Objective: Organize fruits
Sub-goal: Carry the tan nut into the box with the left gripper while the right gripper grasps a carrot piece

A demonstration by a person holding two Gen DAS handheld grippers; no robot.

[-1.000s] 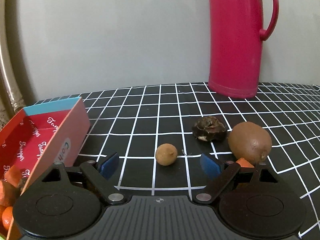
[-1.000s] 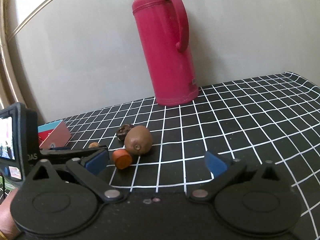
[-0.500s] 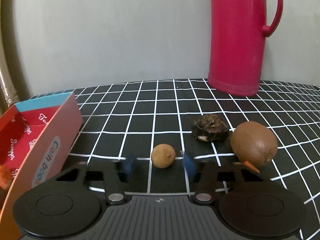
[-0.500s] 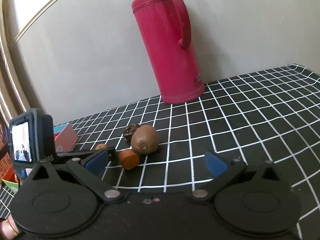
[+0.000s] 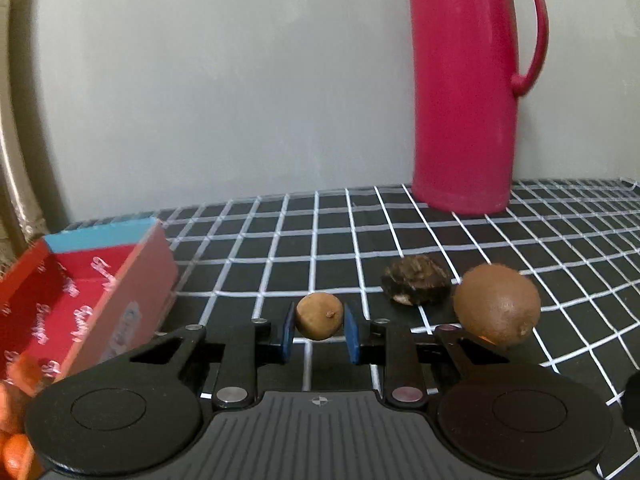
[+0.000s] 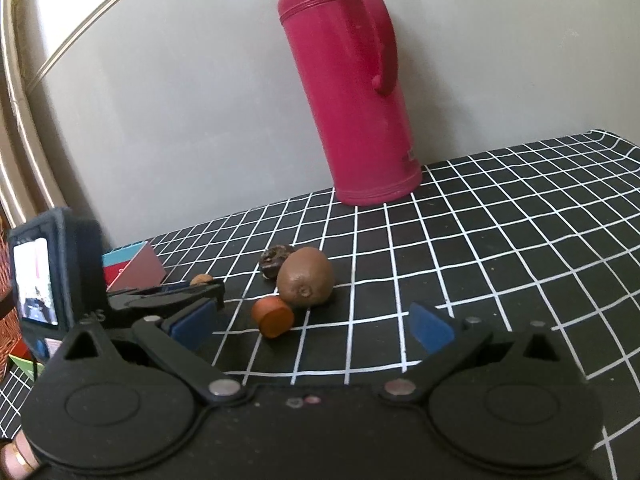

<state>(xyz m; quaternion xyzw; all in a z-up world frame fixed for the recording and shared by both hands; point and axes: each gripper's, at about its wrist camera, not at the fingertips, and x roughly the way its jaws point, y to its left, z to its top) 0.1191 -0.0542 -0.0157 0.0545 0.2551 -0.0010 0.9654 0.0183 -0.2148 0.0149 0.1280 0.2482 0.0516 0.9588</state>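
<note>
My left gripper (image 5: 319,334) is shut on a small round tan fruit (image 5: 319,315), its blue pads pressed on both sides, just above the checked cloth. A brown kiwi (image 5: 497,309) and a dark wrinkled fruit (image 5: 415,285) lie to its right. The right wrist view shows the kiwi (image 6: 305,276), the dark fruit (image 6: 274,259), an orange carrot piece (image 6: 272,315) and the tan fruit (image 6: 201,279) in the left gripper (image 6: 208,285). My right gripper (image 6: 312,324) is open and empty, near the carrot piece.
A tall pink thermos (image 5: 466,88) stands at the back by the wall; it also shows in the right wrist view (image 6: 352,84). A red open box (image 5: 80,300) with orange fruits (image 5: 14,436) in it sits at the left.
My left gripper closed from wide open onto the tan fruit and lifted slightly. The right gripper drew a little nearer to the carrot piece, still open.
</note>
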